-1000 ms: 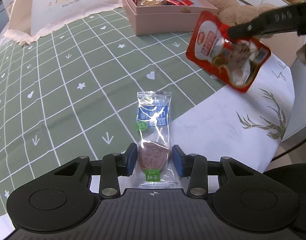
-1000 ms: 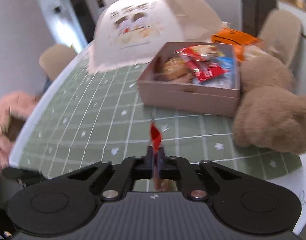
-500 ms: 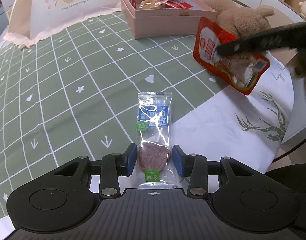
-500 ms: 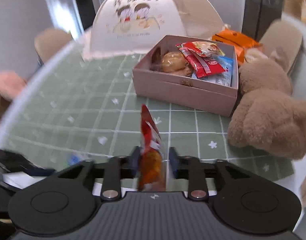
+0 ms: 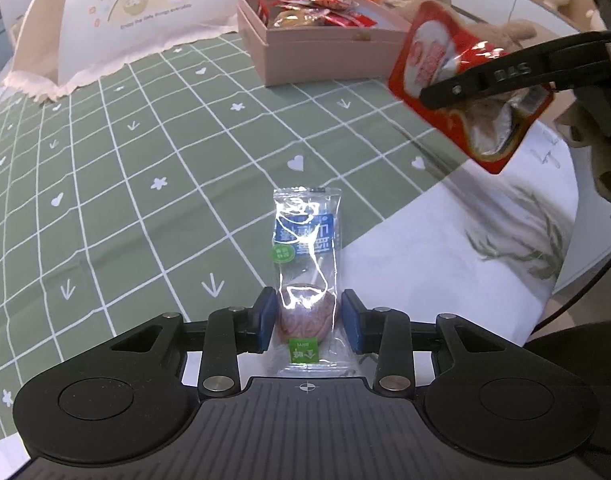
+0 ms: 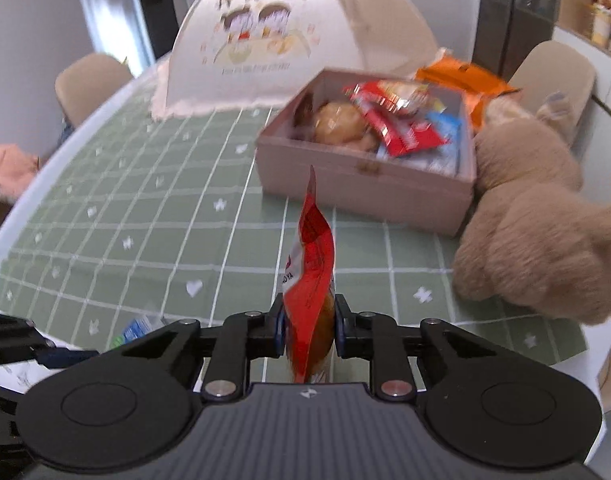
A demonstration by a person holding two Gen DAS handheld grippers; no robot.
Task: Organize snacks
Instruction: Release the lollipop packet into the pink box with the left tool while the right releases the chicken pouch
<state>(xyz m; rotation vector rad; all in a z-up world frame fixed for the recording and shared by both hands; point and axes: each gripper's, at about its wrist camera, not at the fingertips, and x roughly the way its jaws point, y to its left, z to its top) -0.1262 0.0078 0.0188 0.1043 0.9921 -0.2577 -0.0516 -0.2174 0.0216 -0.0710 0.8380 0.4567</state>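
Several snacks already lie in the open pink rectangular box [image 6: 365, 188] on the desk [image 5: 153, 128]; two are left. My right hand-held gripper [image 6: 308, 330] has just closed on the glossy red foil snack pouch [image 6: 311, 280], held on edge above the desk, its long axis pointing toward the box. My left hand-held gripper [image 5: 308, 322], half open and just narrowing, straddles the clear-wrapped brown cake packet [image 5: 307, 264] lying flat, lengthwise away from me; whether the pads touch it I cannot tell.

The right gripper [image 6: 308, 326] clamps a red snack packet [image 6: 313, 280] edge-on; ahead of it sits the pink box [image 6: 365, 184] of snacks, a plush bear [image 6: 537, 216] to its right.
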